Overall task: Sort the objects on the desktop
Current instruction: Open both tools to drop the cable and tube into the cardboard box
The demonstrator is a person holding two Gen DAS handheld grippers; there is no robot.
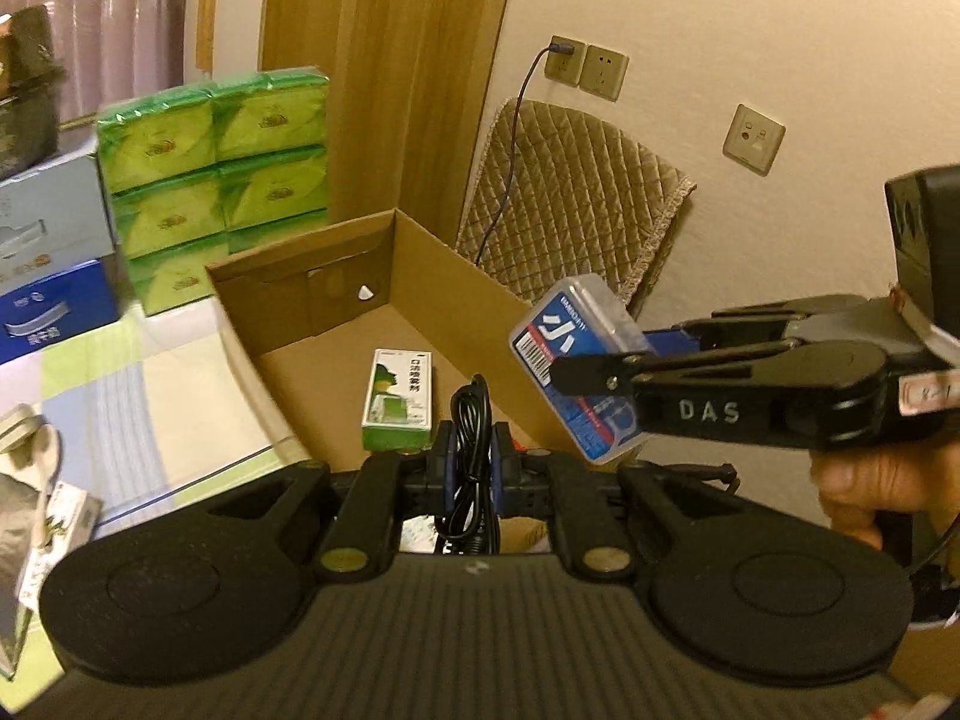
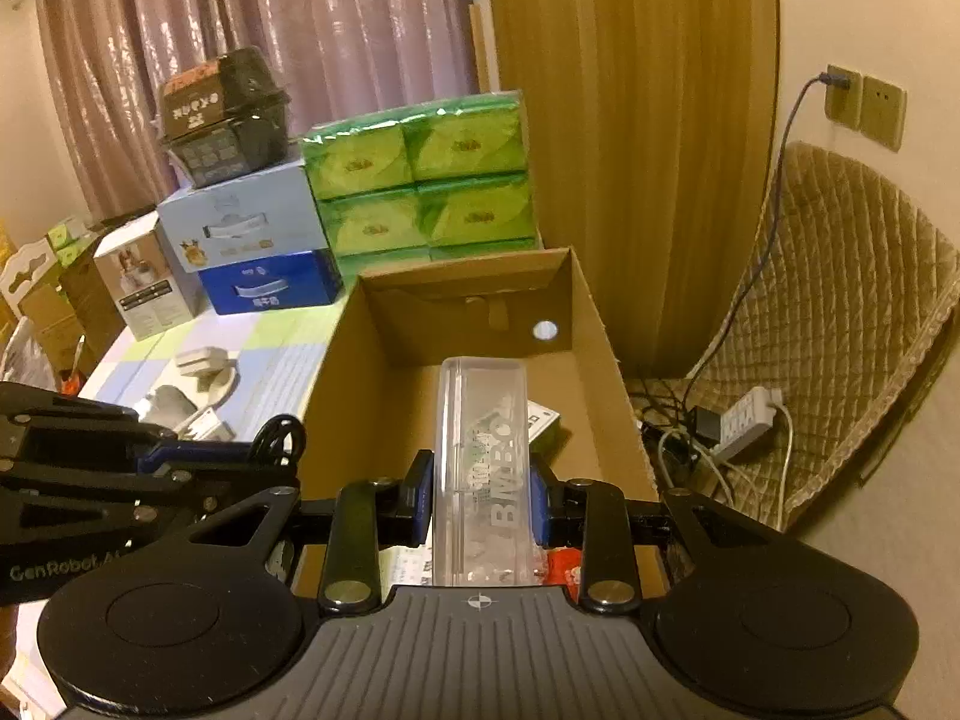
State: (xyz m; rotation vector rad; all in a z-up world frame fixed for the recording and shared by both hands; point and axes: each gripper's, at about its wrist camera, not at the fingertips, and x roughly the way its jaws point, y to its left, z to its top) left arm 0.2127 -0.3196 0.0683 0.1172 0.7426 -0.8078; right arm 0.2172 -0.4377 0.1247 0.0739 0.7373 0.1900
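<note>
Clear plastic, long and narrow: the case (image 2: pixel 483 468) I am holding in my right gripper (image 2: pixel 480 495) has its long axis running straight ahead along the fingers, its far end pointing toward the back wall of the cardboard box (image 2: pixel 468 294). It hangs above the box's open top, the jaws clenched on its two long sides. From my left wrist view the same case (image 1: pixel 579 369) shows a blue label with a barcode on its underside and tilts up to the left.

My left gripper (image 1: pixel 471 468) is clenched on a bundle of black cable (image 1: pixel 471 450), held upright over the near part of the box, left of the case.

Inside the box, a small green-and-white carton (image 1: pixel 399 399) lies on the floor. Something red (image 2: pixel 561 570) shows near the box's front edge, though I cannot make it out well.

Behind the box stands a stack of green tissue packs (image 2: pixel 420 180); left of the box are a blue carton (image 2: pixel 270 288) and a pale one on top of it. Right of the box, a quilted chair (image 2: pixel 840 312) stands by the wall with a power strip (image 2: pixel 744 420) on it.
</note>
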